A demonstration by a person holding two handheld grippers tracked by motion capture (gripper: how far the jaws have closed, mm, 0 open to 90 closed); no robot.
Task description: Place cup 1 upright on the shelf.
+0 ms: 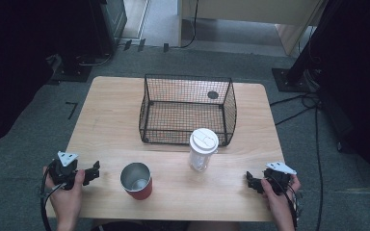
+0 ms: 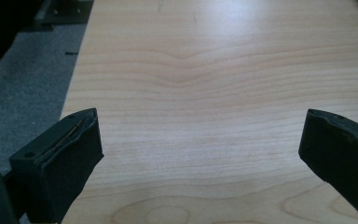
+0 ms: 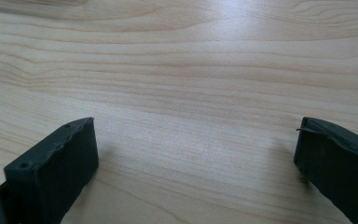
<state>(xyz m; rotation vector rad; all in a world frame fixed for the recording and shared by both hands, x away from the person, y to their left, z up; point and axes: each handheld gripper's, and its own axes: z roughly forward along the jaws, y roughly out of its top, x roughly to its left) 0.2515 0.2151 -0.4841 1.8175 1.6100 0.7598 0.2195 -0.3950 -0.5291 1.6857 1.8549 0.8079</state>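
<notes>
A red cup (image 1: 136, 181) with a shiny metal inside stands upright near the table's front edge. To its right stands a clear plastic cup with a white lid (image 1: 203, 149), just in front of a black wire basket (image 1: 188, 109). My left gripper (image 1: 93, 172) rests at the front left of the table, left of the red cup, held in a hand. My right gripper (image 1: 251, 182) rests at the front right. In the left gripper view my left gripper (image 2: 200, 140) is open over bare wood. In the right gripper view my right gripper (image 3: 196, 144) is open too, with nothing between its jaws.
The wooden table (image 1: 115, 110) stands on grey carpet. A small dark round spot (image 1: 213, 95) lies behind the basket. Cables (image 1: 298, 103) run over the floor at the right, and dark stands (image 1: 72, 67) sit at the back left.
</notes>
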